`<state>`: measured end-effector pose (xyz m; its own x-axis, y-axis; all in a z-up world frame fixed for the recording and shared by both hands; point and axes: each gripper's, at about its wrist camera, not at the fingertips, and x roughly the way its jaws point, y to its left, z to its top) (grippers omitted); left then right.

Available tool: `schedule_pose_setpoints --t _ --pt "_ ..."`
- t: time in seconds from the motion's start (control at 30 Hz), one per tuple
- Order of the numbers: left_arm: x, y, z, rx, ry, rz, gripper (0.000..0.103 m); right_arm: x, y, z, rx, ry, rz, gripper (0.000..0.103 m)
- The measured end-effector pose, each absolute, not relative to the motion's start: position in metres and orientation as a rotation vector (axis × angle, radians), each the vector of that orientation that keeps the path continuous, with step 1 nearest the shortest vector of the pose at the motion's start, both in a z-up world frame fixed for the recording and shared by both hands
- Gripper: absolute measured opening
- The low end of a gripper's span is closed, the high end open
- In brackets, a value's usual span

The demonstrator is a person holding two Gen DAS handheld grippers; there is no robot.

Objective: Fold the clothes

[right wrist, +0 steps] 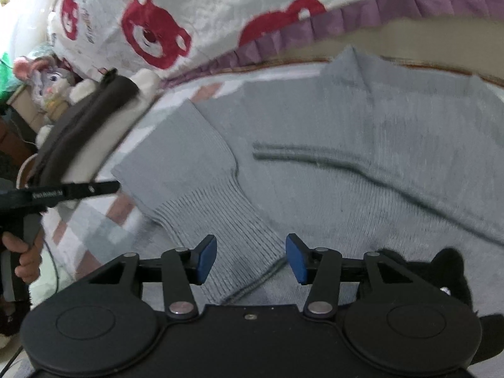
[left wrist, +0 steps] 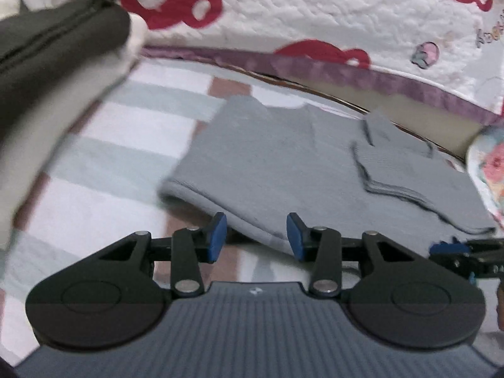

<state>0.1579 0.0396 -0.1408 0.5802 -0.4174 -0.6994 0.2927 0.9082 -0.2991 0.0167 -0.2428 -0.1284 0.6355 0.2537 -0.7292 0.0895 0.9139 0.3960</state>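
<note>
Black linkage gripper (left wrist: pixel 256 236); blue pads (left wrist: pixel 217 236); silver rivets.

One grey sweater (right wrist: pixel 362 163), two grippers, left gripper (left wrist: pixel 255 236) and right gripper (right wrist: pixel 251 258), one bear-print quilt (left wrist: pixel 315 15), one plush toy (right wrist: pixel 52 78)

The sweater (right wrist: pixel 362 170) is plain grey knit with ribbed cuffs. The bed sheet (left wrist: pixel 104 163) under it is checked in white, pale green and dusty pink. The quilt (left wrist: pixel 315 9) behind is white with red bear faces and a purple frilled border. Both tongs (left wrist: pixel 255 236) (right wrist: pixel 250 260) are black with blue fingertip pads (right wrist: pixel 208 258).
</note>
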Motion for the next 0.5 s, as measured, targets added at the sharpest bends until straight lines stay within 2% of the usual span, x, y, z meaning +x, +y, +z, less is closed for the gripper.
schedule_pose_setpoints --t 0.13,0.27,0.33,0.37,0.4,0.43,0.5 --pt "0.159 0.048 -0.14 -0.199 0.818 -0.415 0.041 0.022 -0.236 -0.141 0.426 0.894 0.098 0.057" --pt "0.158 0.048 -0.139 -0.156 0.767 -0.405 0.041 0.022 -0.224 -0.144 0.407 0.856 0.115 0.073" --pt "0.159 0.049 -0.139 -0.129 0.743 -0.392 0.041 0.026 -0.215 -0.142 0.323 0.858 0.145 0.071" --pt "0.159 0.051 -0.14 -0.145 0.74 -0.388 0.041 0.028 -0.21 -0.14 0.268 0.861 0.161 0.059" --pt "0.16 0.053 -0.14 -0.161 0.738 -0.384 0.041 0.03 -0.205 -0.137 0.224 0.859 0.173 0.034" --pt "0.162 0.055 -0.14 -0.176 0.734 -0.383 0.041 0.031 -0.201 -0.134 0.187 0.854 0.182 0.024" --pt "0.164 0.056 -0.139 -0.186 0.72 -0.377 0.041 0.032 -0.194 -0.125 0.121 0.825 0.193 0.016"
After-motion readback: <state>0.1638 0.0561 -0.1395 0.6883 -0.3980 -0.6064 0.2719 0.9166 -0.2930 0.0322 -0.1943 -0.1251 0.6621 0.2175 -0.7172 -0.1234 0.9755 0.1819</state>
